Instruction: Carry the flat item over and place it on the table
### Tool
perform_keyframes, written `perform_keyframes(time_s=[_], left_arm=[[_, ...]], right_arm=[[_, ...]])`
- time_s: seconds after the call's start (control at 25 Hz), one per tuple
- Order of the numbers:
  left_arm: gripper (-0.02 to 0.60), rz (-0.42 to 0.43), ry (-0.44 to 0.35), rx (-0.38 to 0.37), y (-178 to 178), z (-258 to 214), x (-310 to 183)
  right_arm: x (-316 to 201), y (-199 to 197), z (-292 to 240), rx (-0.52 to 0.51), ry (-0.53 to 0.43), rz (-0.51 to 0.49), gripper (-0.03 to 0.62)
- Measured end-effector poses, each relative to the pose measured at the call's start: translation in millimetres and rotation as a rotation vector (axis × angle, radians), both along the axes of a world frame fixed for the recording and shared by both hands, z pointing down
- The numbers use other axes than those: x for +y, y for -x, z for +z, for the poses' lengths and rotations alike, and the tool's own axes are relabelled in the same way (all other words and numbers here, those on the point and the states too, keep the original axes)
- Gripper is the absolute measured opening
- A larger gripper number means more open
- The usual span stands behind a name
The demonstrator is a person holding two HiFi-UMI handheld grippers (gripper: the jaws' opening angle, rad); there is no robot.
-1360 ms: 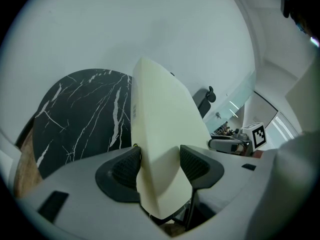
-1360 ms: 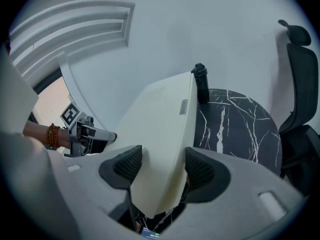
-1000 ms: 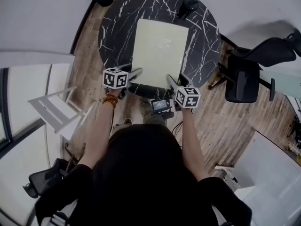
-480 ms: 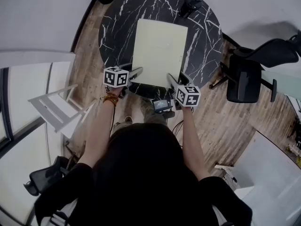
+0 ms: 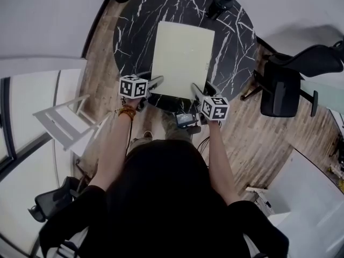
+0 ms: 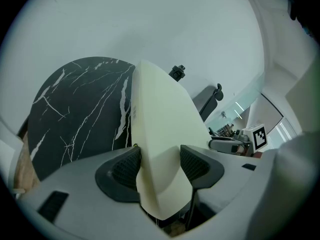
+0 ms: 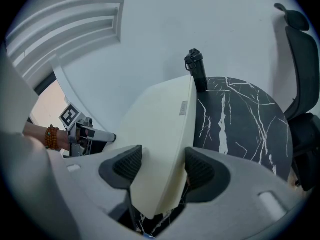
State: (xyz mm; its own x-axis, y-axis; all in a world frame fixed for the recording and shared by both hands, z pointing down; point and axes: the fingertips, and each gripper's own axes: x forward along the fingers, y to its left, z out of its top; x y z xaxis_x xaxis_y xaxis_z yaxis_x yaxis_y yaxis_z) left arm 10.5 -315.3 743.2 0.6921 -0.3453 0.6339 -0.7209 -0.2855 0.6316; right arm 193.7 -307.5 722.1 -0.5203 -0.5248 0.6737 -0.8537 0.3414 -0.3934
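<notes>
Steady: left claw [image 5: 156,83] and right claw [image 5: 195,92] clamp the cream flat board [image 5: 183,55] over the black marble bench [image 5: 236,42]; lower level, release together.

Black top [image 5: 161,198], bead bracelet [image 5: 127,112] — grey left claw [image 6: 160,160].

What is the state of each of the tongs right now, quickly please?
Left tongs: closed on the near edge of the pale flat board.
Right tongs: closed on the same near edge.

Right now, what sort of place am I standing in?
Probably an office or meeting area: a round black marble table, a black swivel office chair beside it, and wood-plank flooring.
</notes>
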Motion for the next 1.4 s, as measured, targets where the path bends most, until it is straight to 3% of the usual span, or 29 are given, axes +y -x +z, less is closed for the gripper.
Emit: perform_keyframes(time_s=[0.28,1.4], left_arm=[[0.252,-0.005,0.020,0.016,-0.2,5.3,-1.7],[0.268,-0.045,0.069,-0.048,0.0,28.6,-1.5]], right_arm=[[-3.2,0.4,7.4,-0.004,0.017,-0.002,0.268],[0.3,-4.9,30.8,0.010,0.076,0.034,0.270]])
